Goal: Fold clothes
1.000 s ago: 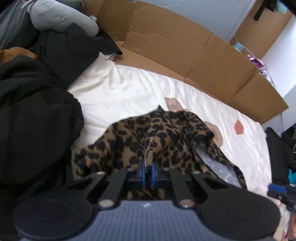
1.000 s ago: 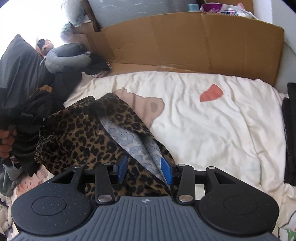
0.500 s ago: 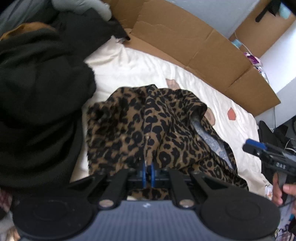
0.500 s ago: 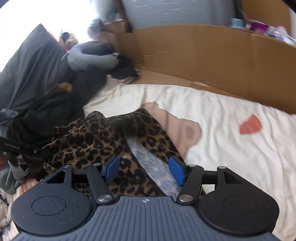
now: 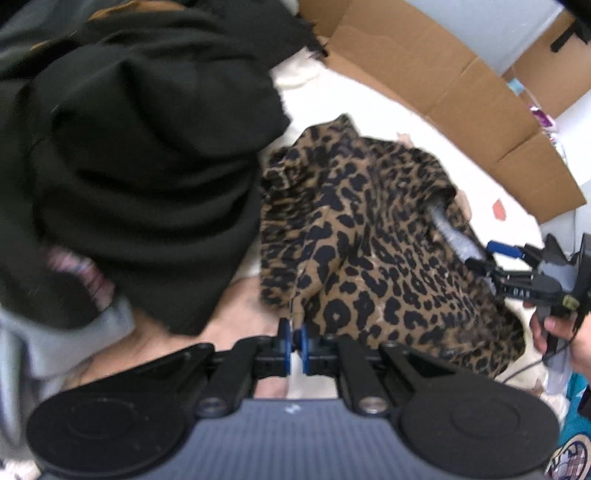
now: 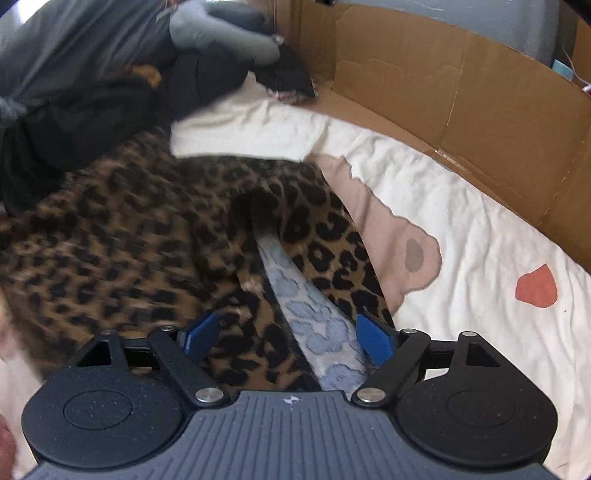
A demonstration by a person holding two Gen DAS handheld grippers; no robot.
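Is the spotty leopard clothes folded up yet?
Not yet. The leopard garment lies rumpled on the bedsheet, pale lining showing. The left gripper pinches one edge; the right gripper is opening over it, gripping nothing. The black clothes wait unfolded.

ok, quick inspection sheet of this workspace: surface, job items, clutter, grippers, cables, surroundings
Surface: cream bedsheet with printed patches, wrinkled.
Job's things: leopard garment bunched on the sheet, pale blue lining showing along one opening.
Clutter: black clothes pile beside the garment; grey clothes further back.
Grippers: left gripper shut at the garment's near edge, whether it pinches fabric cannot be told; right gripper opening, jaws wide over the lining, pads not pressing it.
Cables: thin wire below the hand holding the right gripper.
Surroundings: cardboard wall along the bed's far side, grey wall behind.
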